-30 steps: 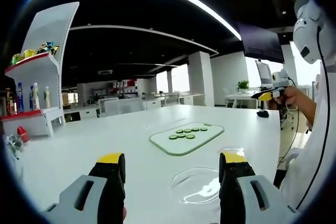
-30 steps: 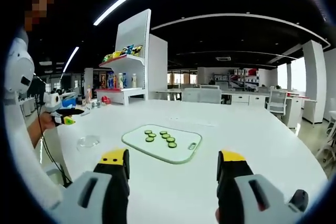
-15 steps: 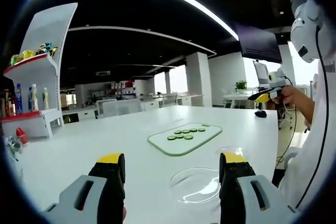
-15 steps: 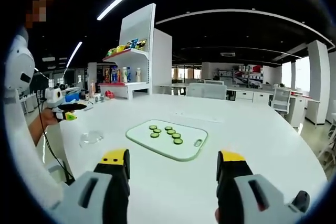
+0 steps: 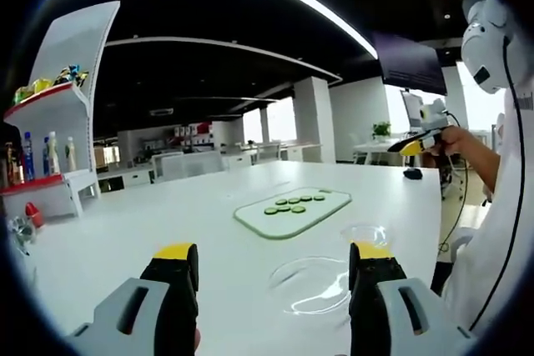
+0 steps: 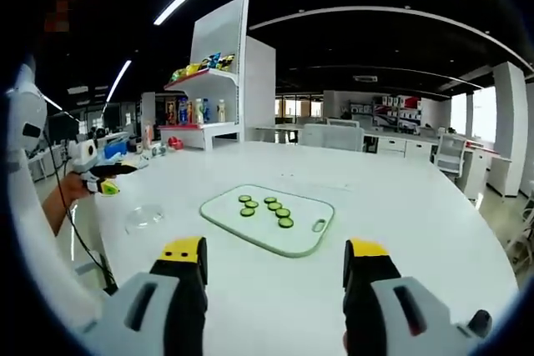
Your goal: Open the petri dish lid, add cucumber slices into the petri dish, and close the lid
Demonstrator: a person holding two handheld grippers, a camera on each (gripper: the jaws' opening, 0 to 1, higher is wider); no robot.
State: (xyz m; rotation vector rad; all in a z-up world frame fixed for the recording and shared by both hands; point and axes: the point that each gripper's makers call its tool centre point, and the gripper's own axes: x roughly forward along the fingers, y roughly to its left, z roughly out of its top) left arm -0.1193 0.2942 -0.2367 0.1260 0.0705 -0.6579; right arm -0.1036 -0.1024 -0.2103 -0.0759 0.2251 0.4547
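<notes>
A clear petri dish (image 5: 315,283) with its lid on lies flat on the white table (image 5: 125,239), just ahead of my left gripper (image 5: 271,258), whose yellow-tipped jaws stand open with nothing between them. Beyond it, several cucumber slices (image 5: 292,204) lie in rows on a pale green cutting board (image 5: 250,219). In the right gripper view the same board (image 6: 234,227) with the slices (image 6: 269,208) sits mid-table ahead of my right gripper (image 6: 274,252), open and empty. The petri dish (image 6: 144,218) is at the table's left edge there. The other gripper (image 6: 104,183) is held in a hand at far left.
A white shelf unit (image 6: 221,72) with bottles and snack packs stands at the table's far corner. A person's hand holds the right gripper (image 5: 417,142) at the right of the left gripper view. Office desks and chairs (image 6: 334,137) fill the background.
Both cameras have tilted slightly, so the board and dish sit a little differently in view. Nothing on the table has moved and both grippers have stayed open.
</notes>
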